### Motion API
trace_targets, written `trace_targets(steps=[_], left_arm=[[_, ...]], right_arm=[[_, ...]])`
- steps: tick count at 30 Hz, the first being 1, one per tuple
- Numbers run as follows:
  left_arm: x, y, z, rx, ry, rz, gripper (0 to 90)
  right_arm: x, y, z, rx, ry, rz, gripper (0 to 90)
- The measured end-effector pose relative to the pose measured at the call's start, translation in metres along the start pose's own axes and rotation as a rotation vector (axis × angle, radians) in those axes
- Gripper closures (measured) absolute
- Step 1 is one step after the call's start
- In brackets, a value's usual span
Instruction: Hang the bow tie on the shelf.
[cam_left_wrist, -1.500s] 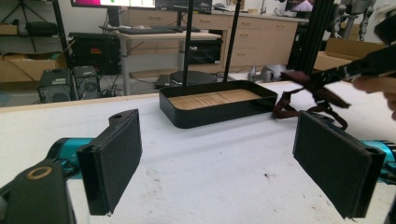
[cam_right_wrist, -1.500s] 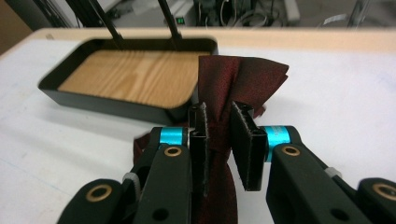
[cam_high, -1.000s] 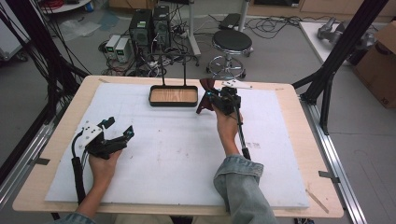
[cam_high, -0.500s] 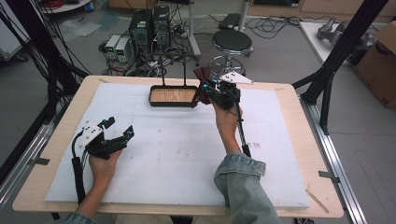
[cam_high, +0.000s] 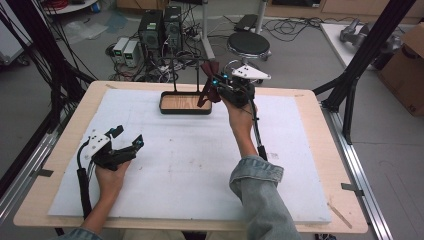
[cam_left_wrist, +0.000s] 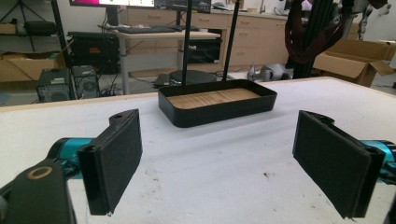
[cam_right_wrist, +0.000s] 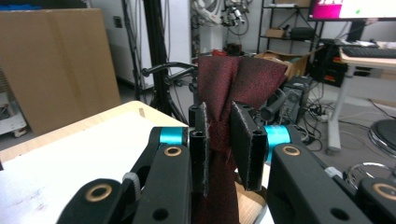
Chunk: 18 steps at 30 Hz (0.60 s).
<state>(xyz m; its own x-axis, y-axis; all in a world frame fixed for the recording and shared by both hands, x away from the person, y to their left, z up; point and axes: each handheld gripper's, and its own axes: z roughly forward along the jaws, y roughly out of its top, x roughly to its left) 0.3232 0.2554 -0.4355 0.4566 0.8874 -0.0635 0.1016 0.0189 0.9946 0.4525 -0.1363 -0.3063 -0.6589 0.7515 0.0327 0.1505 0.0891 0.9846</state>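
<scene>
Cloth (cam_high: 207, 90) hangs beside tray (cam_high: 185, 109) at table's (cam_high: 310, 130) back.

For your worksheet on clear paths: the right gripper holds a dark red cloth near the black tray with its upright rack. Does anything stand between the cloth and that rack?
Nothing visible does. The right gripper holds the dark red cloth beside the rack above the black tray, with only open air between them. The left gripper rests far off, open.
</scene>
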Motion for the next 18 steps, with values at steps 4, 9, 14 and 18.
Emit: trace_targets(steps=[4, 9, 14, 18], left_arm=[[0.0, 0.0, 0.0, 0.0, 0.0, -0.004, 16.0], [0.0, 0.0, 0.0, 0.0, 0.0, -0.005, 16.0], [0.0, 0.0, 0.0, 0.002, -0.002, -0.006, 16.0], [0.0, 0.0, 0.0, -0.002, -0.003, -0.003, 16.0]], right_arm=[[-0.006, 0.004, 0.003, -0.015, 0.023, 0.004, 77.6], [-0.012, 0.007, 0.008, -0.05, 0.047, 0.034, 77.6], [-0.019, 0.008, 0.015, -0.065, 0.053, 0.053, 77.6], [-0.02, 0.011, 0.021, -0.059, 0.048, 0.036, 77.6]])
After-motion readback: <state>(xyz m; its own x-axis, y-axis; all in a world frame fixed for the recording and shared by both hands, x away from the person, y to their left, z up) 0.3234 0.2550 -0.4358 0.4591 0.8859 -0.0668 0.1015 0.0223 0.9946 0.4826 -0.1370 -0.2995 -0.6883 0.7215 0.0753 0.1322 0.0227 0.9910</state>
